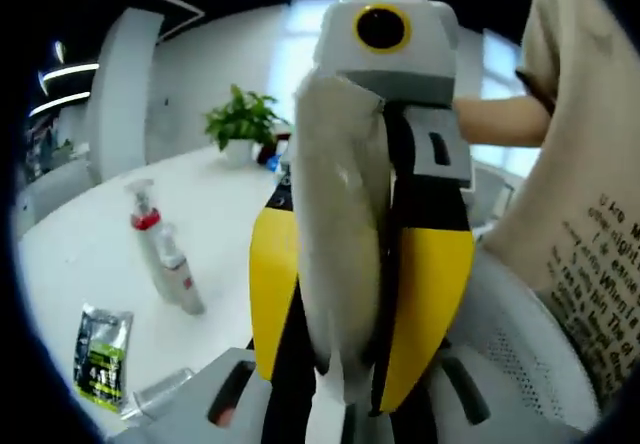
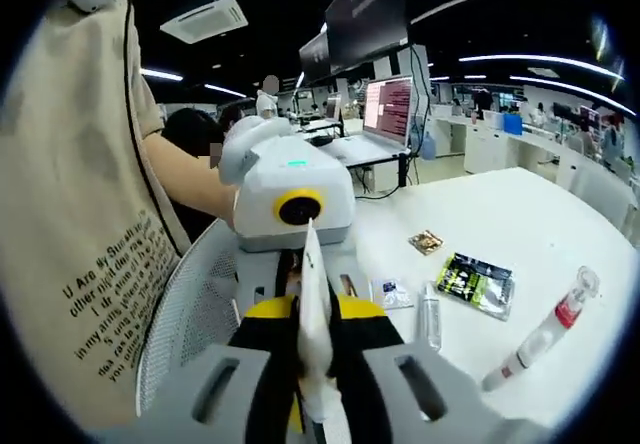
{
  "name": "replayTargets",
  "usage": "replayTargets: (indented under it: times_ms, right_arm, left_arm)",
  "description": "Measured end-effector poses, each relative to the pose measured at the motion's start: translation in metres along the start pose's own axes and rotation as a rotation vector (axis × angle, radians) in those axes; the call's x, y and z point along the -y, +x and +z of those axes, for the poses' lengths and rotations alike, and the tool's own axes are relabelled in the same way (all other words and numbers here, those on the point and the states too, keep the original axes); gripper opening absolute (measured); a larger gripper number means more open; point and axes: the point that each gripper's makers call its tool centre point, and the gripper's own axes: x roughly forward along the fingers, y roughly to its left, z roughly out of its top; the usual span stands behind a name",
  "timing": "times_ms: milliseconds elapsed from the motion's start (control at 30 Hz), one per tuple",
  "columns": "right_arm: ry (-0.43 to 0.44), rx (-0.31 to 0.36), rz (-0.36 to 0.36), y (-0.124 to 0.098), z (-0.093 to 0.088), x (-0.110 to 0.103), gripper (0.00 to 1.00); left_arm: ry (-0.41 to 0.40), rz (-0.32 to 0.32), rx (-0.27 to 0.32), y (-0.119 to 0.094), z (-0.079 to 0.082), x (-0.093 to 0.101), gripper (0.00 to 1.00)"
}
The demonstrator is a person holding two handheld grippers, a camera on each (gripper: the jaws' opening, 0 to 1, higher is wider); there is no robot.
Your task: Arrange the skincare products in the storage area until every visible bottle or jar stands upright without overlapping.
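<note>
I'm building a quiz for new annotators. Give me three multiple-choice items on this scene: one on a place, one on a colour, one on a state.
1. Where is the green sachet? A) on the floor B) on the white table C) on a shelf
2. What colour is the collar of the pump bottle? A) blue B) red C) yellow
3. How is the pump bottle placed? A) lying on its side B) standing upright C) stacked on a jar

Answers:
1 B: the sachet lies flat on the tabletop.
2 B: a red band sits just below the pump.
3 A: the bottle's length rests along the table.
</note>
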Motion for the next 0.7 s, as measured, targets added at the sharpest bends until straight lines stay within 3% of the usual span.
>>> replayTargets:
  times_ms: [367, 700]
  right_arm:
    - [0.024, -0.032, -0.033, 0.006, -0.019, 0.002, 0.12]
    - [0.007, -0.052, -0.043, 0.014, -0.032, 0.001, 0.12]
  left_arm:
    - [0.008, 0.002, -0.053, 0.007, -0.022, -0.004, 0.2]
    - [0.001, 0.006, -0.06, 0.01, -0.037, -0.006, 0.21]
